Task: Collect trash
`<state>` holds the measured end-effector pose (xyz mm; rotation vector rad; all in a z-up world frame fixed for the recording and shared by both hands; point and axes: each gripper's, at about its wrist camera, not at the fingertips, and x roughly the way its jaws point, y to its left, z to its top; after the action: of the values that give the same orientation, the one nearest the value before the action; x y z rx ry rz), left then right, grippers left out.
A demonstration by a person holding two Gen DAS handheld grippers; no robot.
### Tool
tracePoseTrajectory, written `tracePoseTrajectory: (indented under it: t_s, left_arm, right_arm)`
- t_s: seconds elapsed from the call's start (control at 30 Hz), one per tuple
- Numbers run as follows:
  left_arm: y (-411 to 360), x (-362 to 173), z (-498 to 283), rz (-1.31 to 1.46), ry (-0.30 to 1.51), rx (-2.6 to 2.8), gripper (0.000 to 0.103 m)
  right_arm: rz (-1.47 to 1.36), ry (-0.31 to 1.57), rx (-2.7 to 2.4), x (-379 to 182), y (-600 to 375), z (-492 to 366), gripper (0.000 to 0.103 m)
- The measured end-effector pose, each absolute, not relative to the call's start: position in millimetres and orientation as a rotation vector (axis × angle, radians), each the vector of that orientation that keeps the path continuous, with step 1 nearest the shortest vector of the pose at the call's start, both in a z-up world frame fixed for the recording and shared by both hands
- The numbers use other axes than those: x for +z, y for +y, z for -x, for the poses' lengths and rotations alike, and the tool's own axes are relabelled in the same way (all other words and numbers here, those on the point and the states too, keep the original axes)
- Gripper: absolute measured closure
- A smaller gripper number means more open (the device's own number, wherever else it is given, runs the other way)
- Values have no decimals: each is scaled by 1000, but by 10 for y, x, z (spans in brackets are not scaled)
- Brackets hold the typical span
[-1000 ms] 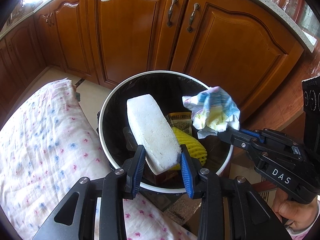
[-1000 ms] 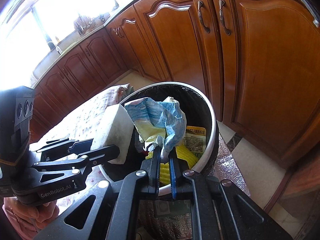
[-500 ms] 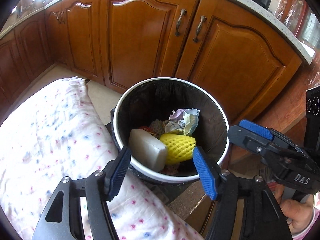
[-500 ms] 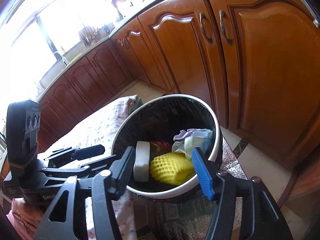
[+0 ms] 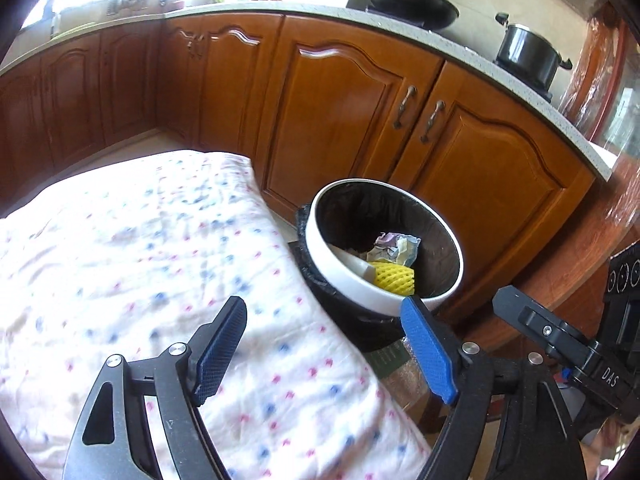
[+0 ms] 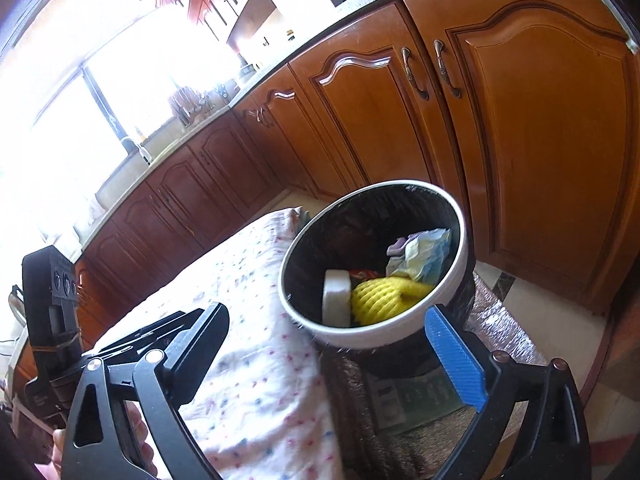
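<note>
Trash in the bin [image 6: 460,240] already: foam block [image 6: 336,296], yellow net [image 6: 380,300], crumpled wrapper [image 6: 424,252]. Both claws, left gripper [image 5: 324,354] and right gripper [image 6: 340,352], gaping, just opened, nothing between the jaws, clear of the rim for another pickup.

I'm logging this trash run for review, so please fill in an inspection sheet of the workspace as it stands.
Surface: spotted cloth covering a table, nothing on it in view.
Job's things: trash bin beside the cloth; inside lie a white foam block, a yellow foam fruit net and a crumpled wrapper.
Clutter: flat packaging on the floor under the bin.
Grippers: left gripper and right gripper both open and empty; jaws have just been opening.
Cables: nothing seen.
Surroundings: wooden cabinets, a wok and pot on the counter.
</note>
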<state>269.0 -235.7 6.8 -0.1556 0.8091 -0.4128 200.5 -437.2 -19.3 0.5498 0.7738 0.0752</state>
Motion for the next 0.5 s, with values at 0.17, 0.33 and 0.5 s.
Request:
tracePoseTrajectory:
  t_s: [0.17,0.33,0.5]
  left_arm:
    - [-2061,84,-2206,180,751,-362,24]
    - [-1905,63,-1787,178,713,-330,23]
    - [-1728,145,-1529,186,668,-303,23]
  right_arm:
    - [-525,726,61,-130,-4126,-1736,3]
    - [-483,690,54,-34,-3890,-1498,2]
    - [-396,666,28,89,-3690,-1362,1]
